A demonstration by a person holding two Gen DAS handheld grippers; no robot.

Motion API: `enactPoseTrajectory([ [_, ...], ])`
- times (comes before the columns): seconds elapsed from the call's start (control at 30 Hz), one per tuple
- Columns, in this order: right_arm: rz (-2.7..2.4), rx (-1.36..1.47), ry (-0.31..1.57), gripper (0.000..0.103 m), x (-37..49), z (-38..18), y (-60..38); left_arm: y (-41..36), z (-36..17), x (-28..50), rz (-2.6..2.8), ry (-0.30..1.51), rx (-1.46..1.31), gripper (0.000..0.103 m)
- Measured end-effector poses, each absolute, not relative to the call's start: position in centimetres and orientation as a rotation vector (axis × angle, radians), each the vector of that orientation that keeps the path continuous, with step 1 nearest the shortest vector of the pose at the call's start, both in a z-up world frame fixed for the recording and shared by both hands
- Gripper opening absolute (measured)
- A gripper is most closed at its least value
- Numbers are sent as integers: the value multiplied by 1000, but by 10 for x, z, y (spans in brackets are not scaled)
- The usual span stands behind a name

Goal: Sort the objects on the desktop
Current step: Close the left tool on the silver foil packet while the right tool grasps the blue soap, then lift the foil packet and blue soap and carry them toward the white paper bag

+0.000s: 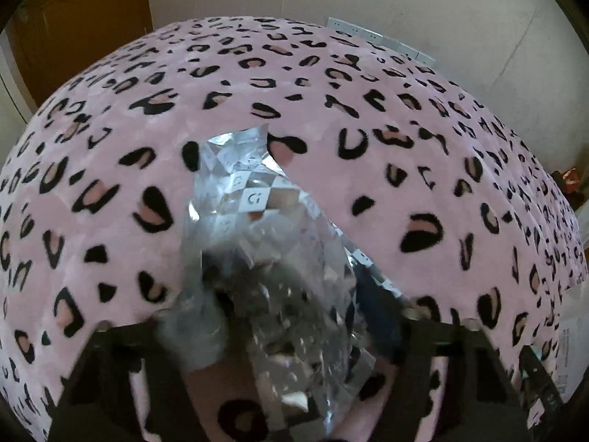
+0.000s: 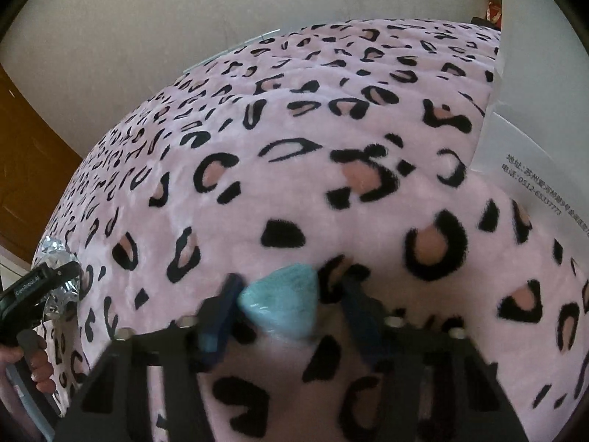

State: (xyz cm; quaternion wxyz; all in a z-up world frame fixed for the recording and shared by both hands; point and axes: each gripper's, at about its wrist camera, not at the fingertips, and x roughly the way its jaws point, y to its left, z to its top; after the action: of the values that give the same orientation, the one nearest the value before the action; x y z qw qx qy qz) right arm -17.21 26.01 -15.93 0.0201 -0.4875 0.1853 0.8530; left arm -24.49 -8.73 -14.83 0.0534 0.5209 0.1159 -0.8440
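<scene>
A silver checkered foil bag (image 1: 254, 199) lies on the pink leopard-print blanket (image 1: 405, 169). My left gripper (image 1: 283, 305) straddles its near end, and both fingers press against the crinkled foil. In the right wrist view a small teal packet (image 2: 283, 294) sits on the blanket (image 2: 331, 129) between the blue fingers of my right gripper (image 2: 291, 287). The left finger (image 2: 224, 302) touches the packet, while a strip of blanket shows between it and the right finger. At that view's far left are the left gripper (image 2: 40, 283), the foil bag (image 2: 59, 258) and a hand (image 2: 36, 361).
A white sheet with printed text (image 2: 533, 184) lies on the blanket's right side. A white power strip (image 1: 368, 35) sits at the far edge against the wall. A brown wooden door (image 1: 73, 37) stands at the left, and red items (image 1: 570, 180) beyond the right edge.
</scene>
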Motion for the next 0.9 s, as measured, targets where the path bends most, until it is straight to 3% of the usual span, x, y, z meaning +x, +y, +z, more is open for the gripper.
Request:
enactPoseTrajectory([
  [0.07,2652,-1518,586,41,-171,-157,260,-87,-145,-240,-2578,345,1569,55],
  [0.23,2691,-1528,596,41,-163,-148,256,-88,-138,-225,-2603,360,1556,49],
  [0.9,2937,-1442,509,41,-94,-65,215,-59,-58,-117,-2787,238,1451,48],
])
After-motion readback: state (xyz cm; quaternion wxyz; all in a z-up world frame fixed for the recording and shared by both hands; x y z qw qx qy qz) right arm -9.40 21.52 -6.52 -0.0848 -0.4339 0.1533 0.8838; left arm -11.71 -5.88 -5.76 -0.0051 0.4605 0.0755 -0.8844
